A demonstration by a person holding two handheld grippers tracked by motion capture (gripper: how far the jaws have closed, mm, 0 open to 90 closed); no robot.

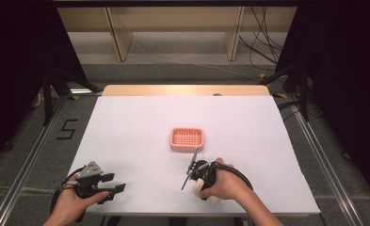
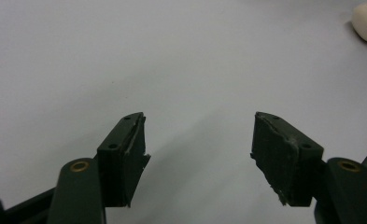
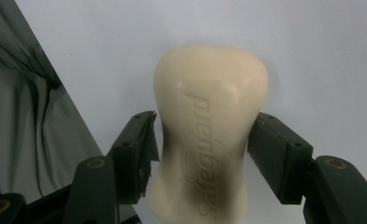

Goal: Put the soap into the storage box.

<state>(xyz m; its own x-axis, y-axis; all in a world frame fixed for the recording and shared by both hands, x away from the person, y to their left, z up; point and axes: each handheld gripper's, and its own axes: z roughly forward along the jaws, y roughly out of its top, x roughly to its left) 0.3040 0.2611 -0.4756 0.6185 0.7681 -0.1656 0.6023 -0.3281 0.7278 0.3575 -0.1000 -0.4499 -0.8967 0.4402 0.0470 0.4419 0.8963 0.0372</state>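
I am looking at a pink basket [image 1: 187, 139] sitting near the middle of the white table [image 1: 126, 132], well apart from every edge. A strip of bare wood [image 1: 173, 90] is showing along the table's far side. Beyond it, black cables [image 1: 262, 44] are trailing over the grey floor [image 1: 182, 70].

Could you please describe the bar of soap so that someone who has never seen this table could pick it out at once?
On the white table, look at the near edge, in front of the pink basket. There the soap sits between the right gripper's fingers: cream, waisted, with raised lettering.
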